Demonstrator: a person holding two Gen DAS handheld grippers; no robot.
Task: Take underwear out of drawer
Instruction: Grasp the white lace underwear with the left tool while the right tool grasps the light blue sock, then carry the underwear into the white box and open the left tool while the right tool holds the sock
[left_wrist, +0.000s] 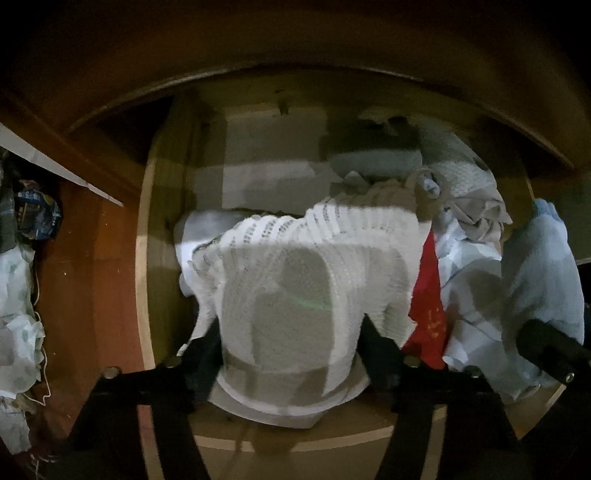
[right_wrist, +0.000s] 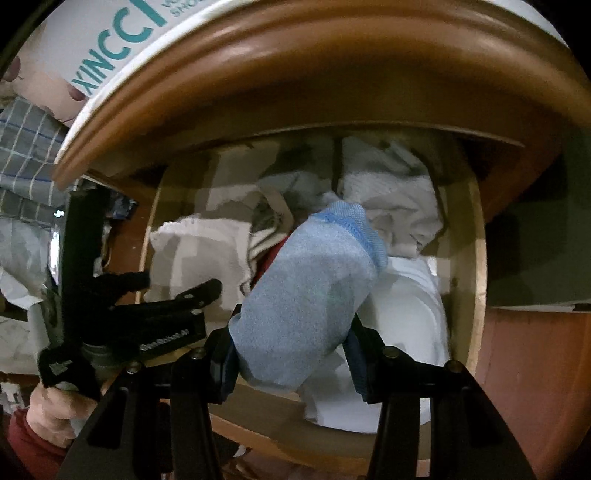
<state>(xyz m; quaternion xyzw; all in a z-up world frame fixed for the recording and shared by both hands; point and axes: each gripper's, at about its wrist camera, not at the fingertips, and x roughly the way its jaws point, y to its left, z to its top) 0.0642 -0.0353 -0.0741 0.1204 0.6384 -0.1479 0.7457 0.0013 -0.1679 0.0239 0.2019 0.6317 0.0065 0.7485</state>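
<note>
My left gripper (left_wrist: 290, 354) was clamped on a white mesh garment (left_wrist: 295, 266), its fingers (left_wrist: 201, 354) pressing the cloth from both sides above the open drawer (left_wrist: 147, 258); my right gripper (right_wrist: 291, 354) gripped a blue garment (right_wrist: 310, 291), held between both fingers (right_wrist: 223, 365) over the same drawer's right half; a red cloth (left_wrist: 428, 299) lay just beside the mesh piece, touching it; pale and white clothes (right_wrist: 402, 295) filled the drawer beneath the blue one; a box with teal lettering (right_wrist: 122, 37) sat on the cabinet top; my left hand (right_wrist: 55, 410) showed at the lower left.
</note>
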